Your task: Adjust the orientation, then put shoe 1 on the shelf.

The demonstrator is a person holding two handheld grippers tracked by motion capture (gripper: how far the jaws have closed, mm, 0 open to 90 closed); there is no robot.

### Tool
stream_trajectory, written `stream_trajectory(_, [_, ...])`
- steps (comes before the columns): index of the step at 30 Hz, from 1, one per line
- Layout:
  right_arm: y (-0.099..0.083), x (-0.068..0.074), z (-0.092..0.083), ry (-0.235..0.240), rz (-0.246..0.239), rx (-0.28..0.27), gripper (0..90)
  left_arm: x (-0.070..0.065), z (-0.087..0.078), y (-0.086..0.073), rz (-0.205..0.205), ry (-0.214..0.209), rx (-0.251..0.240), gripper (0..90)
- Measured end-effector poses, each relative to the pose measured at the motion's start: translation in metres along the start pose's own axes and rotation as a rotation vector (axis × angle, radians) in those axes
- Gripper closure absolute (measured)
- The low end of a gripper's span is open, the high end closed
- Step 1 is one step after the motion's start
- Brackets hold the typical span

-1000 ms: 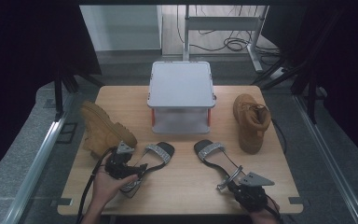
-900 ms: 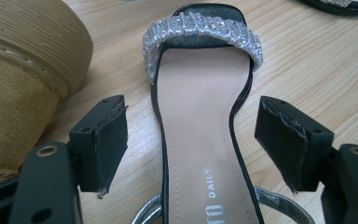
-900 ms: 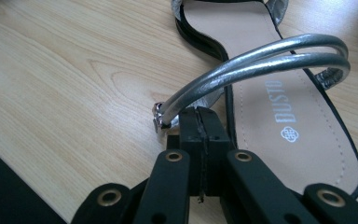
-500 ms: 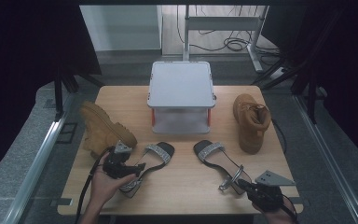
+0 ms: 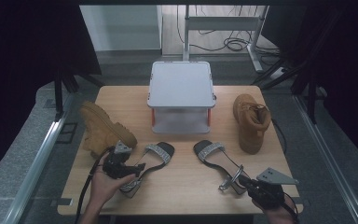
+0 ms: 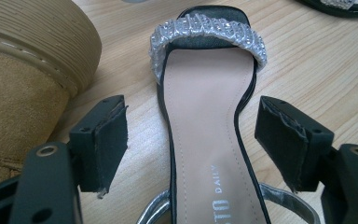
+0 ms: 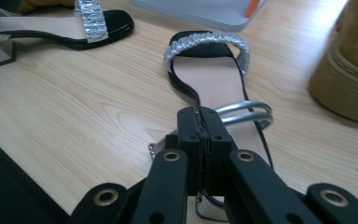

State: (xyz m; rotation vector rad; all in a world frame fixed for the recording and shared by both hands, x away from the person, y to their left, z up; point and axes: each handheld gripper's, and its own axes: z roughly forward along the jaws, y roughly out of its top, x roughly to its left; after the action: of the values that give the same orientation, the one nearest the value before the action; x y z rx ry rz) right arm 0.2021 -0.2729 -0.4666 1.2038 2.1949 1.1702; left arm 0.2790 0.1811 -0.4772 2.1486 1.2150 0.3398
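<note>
Two black sandals with glittering silver toe bands lie on the wooden table. My left gripper hovers low over the heel end of the left sandal. Its jaws stand open on either side of the insole, and the pads touch nothing. At the table's near right, my right gripper is at the heel of the right sandal. Its jaws are shut, and the silver ankle strap runs into them, with a small buckle showing on the other side.
A tan boot lies on its side just left of my left gripper, its sole close to the left jaw. A second tan boot stands at the right. A grey lidded box sits at the back middle.
My right gripper has drawn back to the right toward the near table edge and risen a little, its jaws staying shut. The left gripper has not moved.
</note>
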Motion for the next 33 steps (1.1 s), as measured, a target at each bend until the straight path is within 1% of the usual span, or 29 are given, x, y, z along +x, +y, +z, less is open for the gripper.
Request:
stream_trajectory(2, [0.002,0.002,0.002,0.006,-0.009,0.002,85.7,-0.001,-0.001,-0.001,0.002,0.002,0.002,26.0])
stream_trajectory(5, [0.004,0.003,0.006,0.014,-0.015,0.005,78.5,0.000,-0.003,-0.003,0.001,-0.001,0.002,26.0])
stream_trajectory(8, [0.008,0.003,0.010,0.021,-0.022,0.016,67.5,0.002,-0.004,-0.002,-0.008,0.001,-0.002,26.0])
stream_trajectory(9, [0.009,0.003,0.012,0.022,-0.025,0.018,63.8,0.003,-0.005,-0.001,-0.009,0.006,-0.004,26.1])
stream_trajectory(11, [0.012,0.004,0.015,0.026,-0.028,0.027,56.7,0.003,-0.006,0.001,-0.006,0.001,-0.004,26.1])
stream_trajectory(12, [0.014,0.004,0.017,0.029,-0.033,0.033,54.1,0.003,-0.006,0.001,-0.006,0.001,-0.004,26.0])
stream_trajectory(14, [0.018,0.003,0.020,0.036,-0.041,0.045,49.1,0.002,-0.009,0.007,-0.003,-0.002,-0.016,26.0])
stream_trajectory(16, [0.022,0.001,0.022,0.033,-0.058,0.055,46.4,0.000,-0.012,0.012,0.007,0.002,-0.020,26.2])
stream_trajectory(20, [0.032,-0.005,0.027,0.037,-0.062,0.062,42.2,-0.003,-0.015,0.021,0.040,-0.003,-0.010,27.3])
stream_trajectory(21, [0.034,-0.006,0.029,0.037,-0.063,0.066,41.3,-0.003,-0.016,0.023,0.052,-0.005,-0.005,27.4])
stream_trajectory(24, [0.042,-0.010,0.032,0.037,-0.067,0.074,39.3,-0.003,-0.017,0.028,0.065,-0.021,0.003,28.2])
stream_trajectory(29, [0.048,-0.017,0.037,0.039,-0.059,0.074,38.7,0.000,-0.014,0.026,0.067,-0.042,0.050,28.5])
stream_trajectory(31, [0.050,-0.019,0.041,0.043,-0.056,0.087,38.5,0.001,-0.010,0.024,0.065,-0.053,0.072,28.5])
stream_trajectory(32, [0.050,-0.020,0.043,0.040,-0.053,0.097,38.4,0.001,-0.010,0.024,0.065,-0.053,0.072,28.4])
stream_trajectory(33, [0.050,-0.022,0.047,0.042,-0.052,0.108,38.0,0.001,-0.006,0.022,0.075,-0.053,0.105,28.4])
